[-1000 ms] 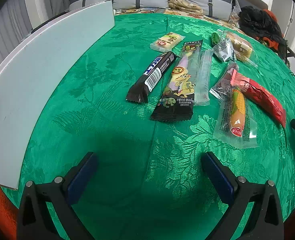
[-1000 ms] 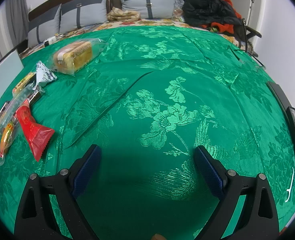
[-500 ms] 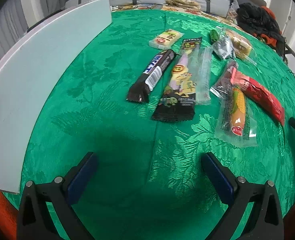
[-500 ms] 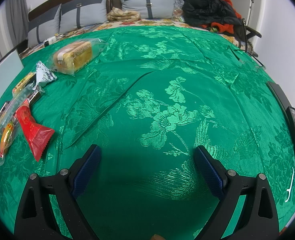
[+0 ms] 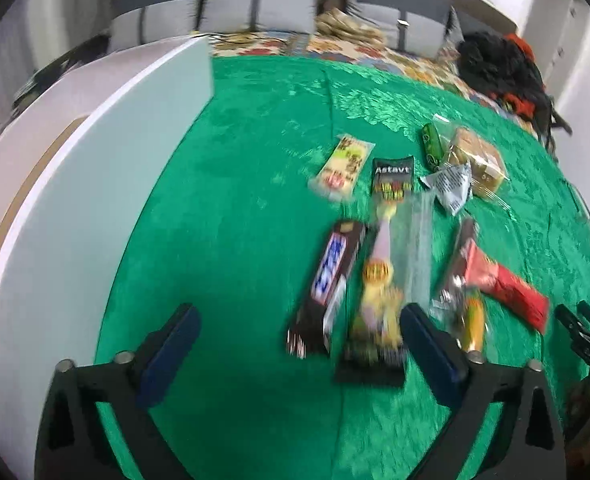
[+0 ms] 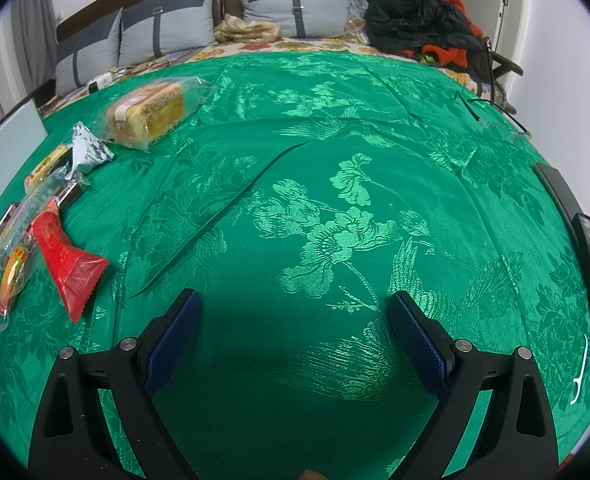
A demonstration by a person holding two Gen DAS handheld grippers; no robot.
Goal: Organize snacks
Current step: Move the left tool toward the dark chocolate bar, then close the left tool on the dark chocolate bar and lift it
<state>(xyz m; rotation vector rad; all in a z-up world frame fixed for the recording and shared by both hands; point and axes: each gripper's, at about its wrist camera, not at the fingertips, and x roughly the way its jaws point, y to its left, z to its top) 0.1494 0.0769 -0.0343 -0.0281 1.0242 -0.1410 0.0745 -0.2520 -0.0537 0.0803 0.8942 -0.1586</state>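
Both tools share one build: the left gripper and the right gripper each have two matte black plastic arms that splay outward in a V, with triangular cut-outs near the base. Each arm carries two round silver screw heads on its upper edge, and each ends in a flat, dark blue pad with a finely textured face. At the right edge of the left wrist view, the black tip of the other tool shows, blurred.
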